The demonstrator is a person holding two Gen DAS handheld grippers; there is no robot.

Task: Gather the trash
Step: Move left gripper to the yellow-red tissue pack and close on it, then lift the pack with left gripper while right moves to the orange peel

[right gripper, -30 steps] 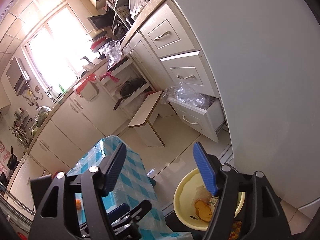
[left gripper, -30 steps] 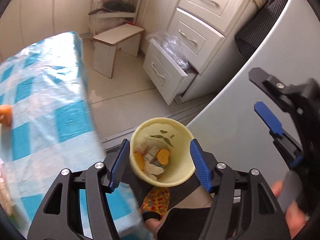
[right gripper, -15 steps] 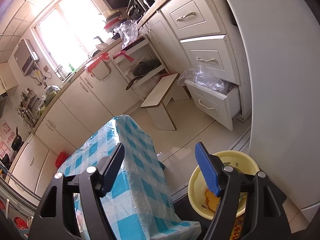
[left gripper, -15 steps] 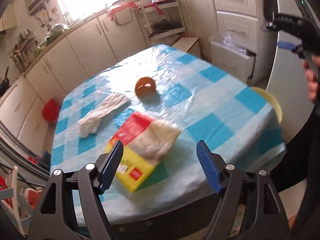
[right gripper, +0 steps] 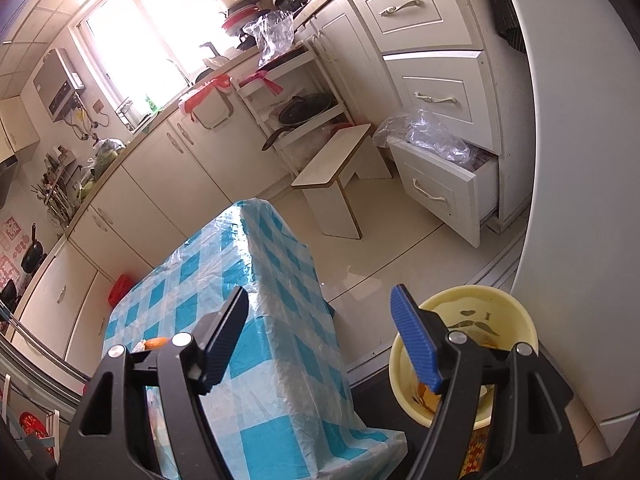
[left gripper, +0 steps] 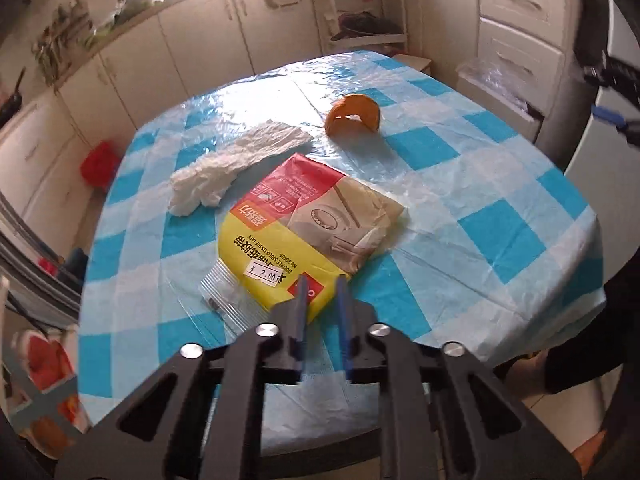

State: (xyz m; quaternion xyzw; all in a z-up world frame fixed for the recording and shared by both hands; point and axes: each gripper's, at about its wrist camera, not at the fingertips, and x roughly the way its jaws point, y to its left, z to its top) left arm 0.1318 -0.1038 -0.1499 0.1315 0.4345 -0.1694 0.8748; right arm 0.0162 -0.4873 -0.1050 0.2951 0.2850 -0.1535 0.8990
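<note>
Left to right on the blue-and-white checked plastic-covered table (left gripper: 460, 148): crumpled white paper tissue (left gripper: 236, 166) at left, flat yellow-and-red plastic tape packet (left gripper: 304, 232) at centre, curled orange fruit peel (left gripper: 352, 114) further back and right. Three pieces not yet collected.

Left tool (left gripper: 322, 300): blue pads nearly together, pinching near corner of the yellow-and-red packet. Cannot tell whether the corner is firmly clamped; the packet lies flat, not lifted.

Packet long axis: diagonal, from near-left clear header strip up toward far-right, brown torn end pointing at far-right table edge. Tissue long axis roughly parallel, near-left to far-right. Peel: open side facing camera.

Right tool (right gripper: 320, 336): fingers spread wide, nothing between, hanging past table corner. Just behind its right finger, pale yellow plastic bin with moustache print (right gripper: 516, 320) on the floor beside the table, next to a white appliance wall (right gripper: 580, 160); orange scraps already visible inside.

Progress estimate: partly done, some trash binned. Left: lift packet, carry to bin, then tissue and peel.
</note>
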